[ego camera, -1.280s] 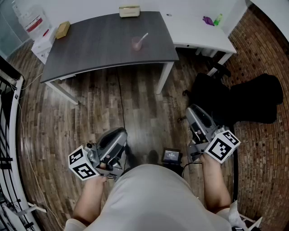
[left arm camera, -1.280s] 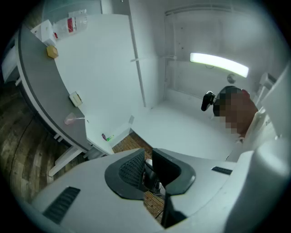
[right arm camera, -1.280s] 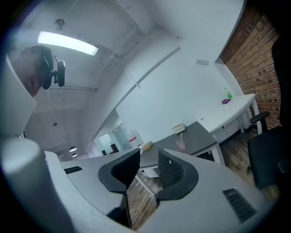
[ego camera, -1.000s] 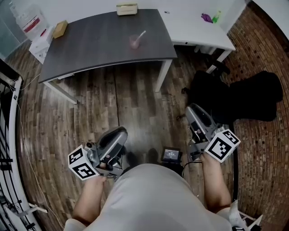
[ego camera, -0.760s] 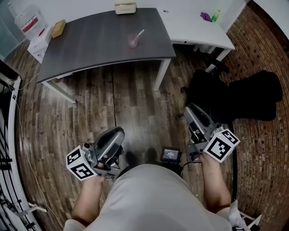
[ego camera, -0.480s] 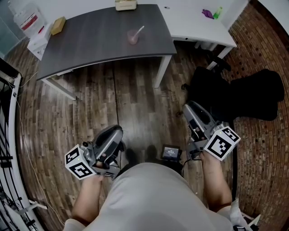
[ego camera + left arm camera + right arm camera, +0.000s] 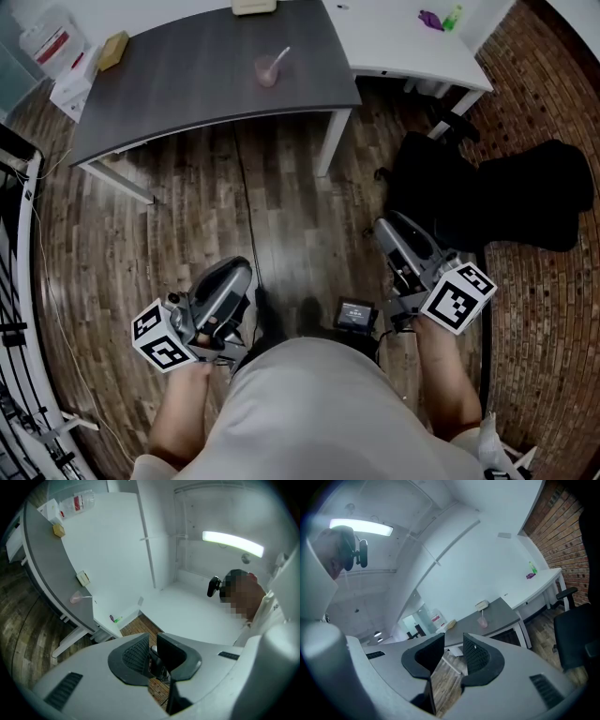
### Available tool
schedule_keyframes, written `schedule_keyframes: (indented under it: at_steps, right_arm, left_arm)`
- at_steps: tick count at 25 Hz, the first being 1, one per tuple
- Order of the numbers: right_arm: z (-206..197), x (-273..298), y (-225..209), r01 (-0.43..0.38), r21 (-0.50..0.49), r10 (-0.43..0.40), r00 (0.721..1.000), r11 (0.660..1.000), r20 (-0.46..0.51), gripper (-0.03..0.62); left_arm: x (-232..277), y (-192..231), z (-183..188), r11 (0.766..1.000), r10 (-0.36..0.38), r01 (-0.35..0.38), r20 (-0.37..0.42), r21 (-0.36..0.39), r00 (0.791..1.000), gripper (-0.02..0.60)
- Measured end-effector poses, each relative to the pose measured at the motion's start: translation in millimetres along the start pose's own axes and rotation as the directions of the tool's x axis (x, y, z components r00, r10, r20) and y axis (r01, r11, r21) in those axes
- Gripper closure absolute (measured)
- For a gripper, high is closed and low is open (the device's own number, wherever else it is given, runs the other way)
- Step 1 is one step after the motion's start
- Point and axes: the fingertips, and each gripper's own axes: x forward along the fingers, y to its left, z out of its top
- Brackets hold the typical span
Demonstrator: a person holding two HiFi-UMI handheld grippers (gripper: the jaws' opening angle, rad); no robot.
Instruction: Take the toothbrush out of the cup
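A pink translucent cup (image 7: pixel 267 71) stands on the dark grey table (image 7: pixel 187 84) far ahead, with a white toothbrush (image 7: pixel 279 57) leaning out of it to the upper right. Both grippers hang low by the person's waist, well short of the table. In my left gripper (image 7: pixel 238 270) the jaws stand almost together with nothing between them, as the left gripper view (image 7: pixel 153 641) shows. My right gripper (image 7: pixel 382 227) leaves only a narrow slit between its pads (image 7: pixel 453 641), also empty. The cup shows small in both gripper views (image 7: pixel 76 598) (image 7: pixel 482 621).
A white desk (image 7: pixel 403 42) adjoins the grey table on the right, carrying a purple item (image 7: pixel 429 17) and a green bottle (image 7: pixel 454 16). A black office chair (image 7: pixel 497 202) sits right of me on brick floor. A tan box (image 7: pixel 112 49) lies at the table's left; a metal railing (image 7: pixel 21 281) runs along the far left.
The head view has shifted: table, cup and toothbrush have slid up and left in the frame. Both grippers stay low by the waist, the left drifting slightly left; jaws unchanged.
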Motion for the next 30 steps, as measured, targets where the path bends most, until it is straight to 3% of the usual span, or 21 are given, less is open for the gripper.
schedule_keyframes:
  at_steps: [11, 20, 30]
  right_arm:
    - [8, 1, -33, -0.021, 0.031, 0.022, 0.999, 0.999, -0.026, 0.468]
    - [12, 23, -35, -0.065, 0.039, 0.067, 0.997, 0.997, -0.043, 0.468]
    - [19, 76, -42, -0.035, 0.054, 0.038, 0.998, 0.998, -0.044, 0.468]
  left_arm:
    - [38, 9, -8, 1.000, 0.019, -0.019, -0.001, 0.010, 1.000, 0.531]
    - [45, 21, -4, 0.999, 0.049, -0.049, 0.010, 0.008, 0.999, 0.531]
    - [78, 65, 33, 1.000, -0.012, 0.012, -0.041, -0.023, 0.999, 0.531]
